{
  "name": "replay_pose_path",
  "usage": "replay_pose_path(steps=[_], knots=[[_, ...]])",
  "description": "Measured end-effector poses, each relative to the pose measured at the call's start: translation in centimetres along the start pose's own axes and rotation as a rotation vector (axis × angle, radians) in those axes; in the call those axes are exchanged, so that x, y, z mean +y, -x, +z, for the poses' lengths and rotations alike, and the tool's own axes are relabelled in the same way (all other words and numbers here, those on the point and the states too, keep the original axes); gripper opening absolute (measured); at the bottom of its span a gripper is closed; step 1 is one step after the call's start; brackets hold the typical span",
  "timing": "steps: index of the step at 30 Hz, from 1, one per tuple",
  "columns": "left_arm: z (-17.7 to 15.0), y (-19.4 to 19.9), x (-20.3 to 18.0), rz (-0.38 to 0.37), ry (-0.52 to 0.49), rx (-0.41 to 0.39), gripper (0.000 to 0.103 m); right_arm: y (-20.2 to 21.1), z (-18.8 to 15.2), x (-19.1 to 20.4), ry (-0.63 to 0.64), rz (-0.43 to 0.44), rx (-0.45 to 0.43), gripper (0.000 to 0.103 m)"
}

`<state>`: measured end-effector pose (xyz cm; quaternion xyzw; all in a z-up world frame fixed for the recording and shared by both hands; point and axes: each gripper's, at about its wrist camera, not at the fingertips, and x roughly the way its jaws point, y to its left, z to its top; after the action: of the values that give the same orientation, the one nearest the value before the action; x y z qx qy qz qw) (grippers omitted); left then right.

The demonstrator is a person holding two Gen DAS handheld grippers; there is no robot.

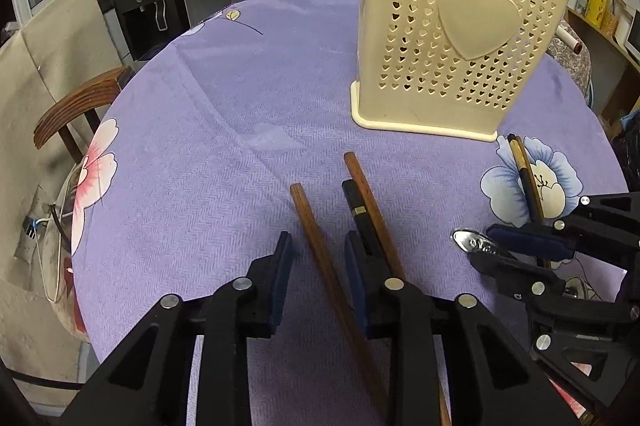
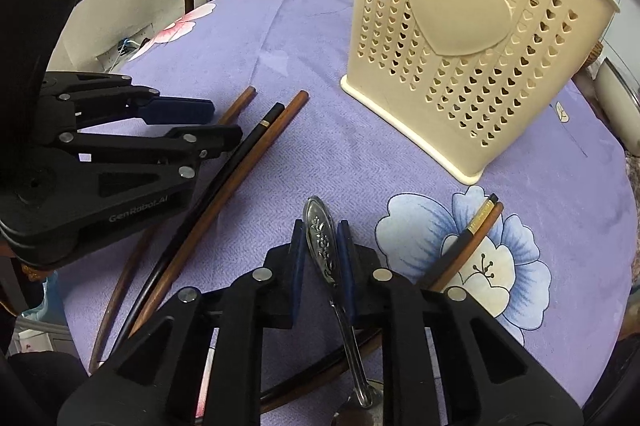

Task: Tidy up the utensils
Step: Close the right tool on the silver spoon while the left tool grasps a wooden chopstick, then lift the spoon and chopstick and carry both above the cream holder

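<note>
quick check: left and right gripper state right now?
Left gripper: open, straddling a brown chopstick, pads not touching it.
Right gripper: shut on the metal spoon handle.

We see both views evenly lit by soft indoor light, with only faint shadows on the purple tablecloth (image 1: 224, 130). Glare glints off the metal spoon handle (image 2: 320, 238). Straight lines bow strongly toward the frame edges, black vignetting fills the corners, and the centre stays sharp while the far background softens.
</note>
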<state>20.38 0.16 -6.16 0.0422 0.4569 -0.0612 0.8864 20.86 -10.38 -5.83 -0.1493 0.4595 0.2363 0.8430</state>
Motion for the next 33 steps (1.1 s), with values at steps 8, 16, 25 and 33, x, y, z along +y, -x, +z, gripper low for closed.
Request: replay_pose_path(steps=[8,16,25,33], knots=[[0.5,-0.3,-0.1,0.005,0.005,-0.004,0.011,0.1,-0.1,0.0,0.005,0.007,-0.005,0.015],[0.8,-0.4,-0.2,-0.008,0.022,-0.012,0.01,0.5,-0.4,-0.4,-0.019,0.031,-0.032,0.002],[1.4,1.6,-0.6,-0.044,0.033,-0.07,0.009,2.7,-0.7,-1.8,-0.098,0.074,-0.101,0.002],[2.1,4.8,-0.4,-0.077,0.032,-0.148,0.009,7.5,-0.9,-3.2,-0.14,0.12,-0.204,0.002]])
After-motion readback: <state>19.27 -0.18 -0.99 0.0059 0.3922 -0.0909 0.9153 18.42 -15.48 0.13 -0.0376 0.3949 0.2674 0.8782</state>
